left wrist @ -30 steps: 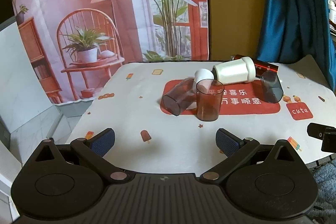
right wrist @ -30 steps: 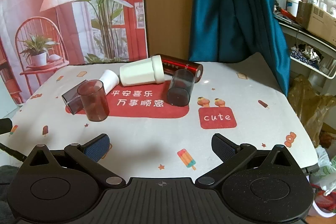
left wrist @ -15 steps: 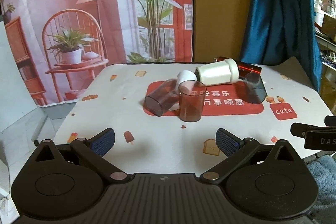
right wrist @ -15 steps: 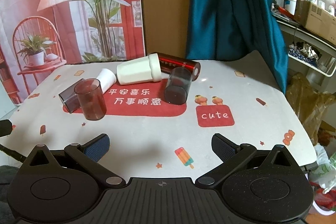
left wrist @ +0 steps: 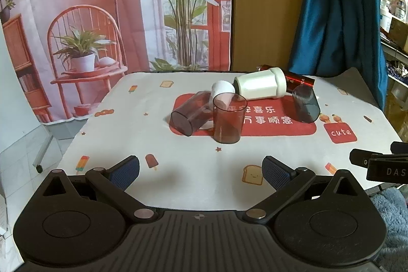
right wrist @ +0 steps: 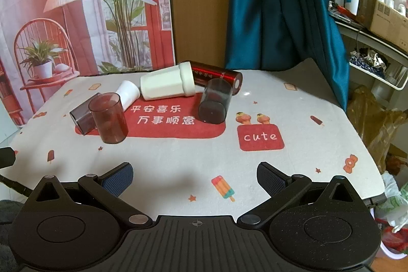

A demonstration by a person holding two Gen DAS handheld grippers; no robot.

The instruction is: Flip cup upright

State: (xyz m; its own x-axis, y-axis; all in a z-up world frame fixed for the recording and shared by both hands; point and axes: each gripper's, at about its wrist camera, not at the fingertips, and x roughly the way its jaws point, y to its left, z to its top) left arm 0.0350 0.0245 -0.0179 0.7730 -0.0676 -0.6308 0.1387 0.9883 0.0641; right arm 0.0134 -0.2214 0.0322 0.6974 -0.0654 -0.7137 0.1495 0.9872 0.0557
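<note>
A red-brown clear cup (left wrist: 228,119) (right wrist: 109,118) stands upright on the table. Around it lie a smoky clear cup (left wrist: 190,112) (right wrist: 83,116), a small white cup (left wrist: 222,88) (right wrist: 128,93), a large white cup (left wrist: 260,84) (right wrist: 168,83), a dark grey cup (left wrist: 306,105) (right wrist: 215,102) and a dark red cylinder (left wrist: 298,79) (right wrist: 216,74), all on their sides. My left gripper (left wrist: 201,170) is open and empty, near the table's front edge. My right gripper (right wrist: 195,176) is open and empty, also near the front edge.
The table (left wrist: 153,144) has a white printed cloth with a red patch (right wrist: 173,129). A printed backdrop (left wrist: 102,4) and a blue curtain (right wrist: 280,4) stand behind it. Shelves with clutter (right wrist: 369,4) are at the right. The right gripper's body (left wrist: 382,165) shows at the left view's right edge.
Both grippers have drawn back slightly from the cups; the left view has swung, so the cups sit more to the centre. Jaws stay open. No cup has moved.
</note>
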